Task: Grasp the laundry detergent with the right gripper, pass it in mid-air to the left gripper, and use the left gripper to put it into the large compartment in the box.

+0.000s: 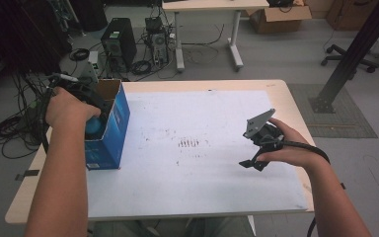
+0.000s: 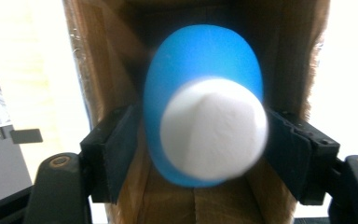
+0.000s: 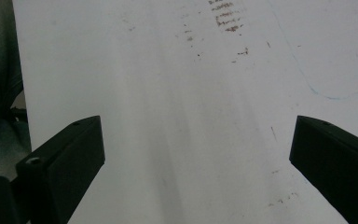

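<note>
A blue cardboard box (image 1: 109, 136) stands open-topped at the table's left edge. My left gripper (image 2: 200, 140) points down into it, between its brown inner walls (image 2: 107, 60). An egg-shaped blue object with a white end (image 2: 205, 107) sits between the jaws, blurred, with a thin dark gap beside the left pad (image 2: 121, 149), so the gripper is open. From the high view a bit of the blue object (image 1: 94, 126) shows under the left hand. My right gripper (image 1: 254, 164) rests low over the white sheet at the right. Its jaws (image 3: 196, 149) stand wide open with nothing between them.
A white sheet (image 1: 202, 187) covers most of the wooden table, with small dark marks (image 1: 190, 143) near its middle. Beyond the table are a computer tower (image 1: 118, 42), cables, a second desk (image 1: 207, 6) and a black post (image 1: 355, 49) at the right.
</note>
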Demonstrator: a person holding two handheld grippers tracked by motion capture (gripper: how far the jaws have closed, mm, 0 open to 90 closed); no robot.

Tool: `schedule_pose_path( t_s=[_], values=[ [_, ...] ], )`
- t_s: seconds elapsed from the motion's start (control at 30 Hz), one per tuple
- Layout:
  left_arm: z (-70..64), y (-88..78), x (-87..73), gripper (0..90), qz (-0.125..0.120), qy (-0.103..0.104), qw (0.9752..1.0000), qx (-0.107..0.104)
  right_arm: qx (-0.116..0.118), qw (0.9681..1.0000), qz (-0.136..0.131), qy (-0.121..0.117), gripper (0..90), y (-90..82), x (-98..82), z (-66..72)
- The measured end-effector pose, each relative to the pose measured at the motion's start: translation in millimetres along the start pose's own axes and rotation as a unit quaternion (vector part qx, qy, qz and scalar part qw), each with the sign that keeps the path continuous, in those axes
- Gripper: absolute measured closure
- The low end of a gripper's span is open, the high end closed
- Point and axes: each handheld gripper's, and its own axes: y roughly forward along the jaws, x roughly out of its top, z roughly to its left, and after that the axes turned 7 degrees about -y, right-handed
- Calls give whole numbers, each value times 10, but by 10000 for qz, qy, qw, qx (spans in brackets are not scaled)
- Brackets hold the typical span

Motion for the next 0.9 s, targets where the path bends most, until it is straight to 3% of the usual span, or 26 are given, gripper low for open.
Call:
schedule_pose_path(
  t_s=[0.37,0.57,0.73,0.8,0.9],
  values=[
    [-68,-213,-94,174,11,116,9999,28,-15,10000,-46,-82,33,-45,38,14],
    [-74,-350,-142,95,11,66,9999,75,-27,9999,-62,-120,32,-99,56,34],
    [-85,-494,-196,74,-98,99,9998,126,-47,9999,-72,-149,32,-140,55,48],
    [-91,-546,-210,3,-96,84,9997,188,-58,9998,-83,-171,32,-160,59,57],
    [-125,-616,-242,2,-159,181,9996,162,-57,9998,-91,-177,32,-171,63,64]
  ],
)
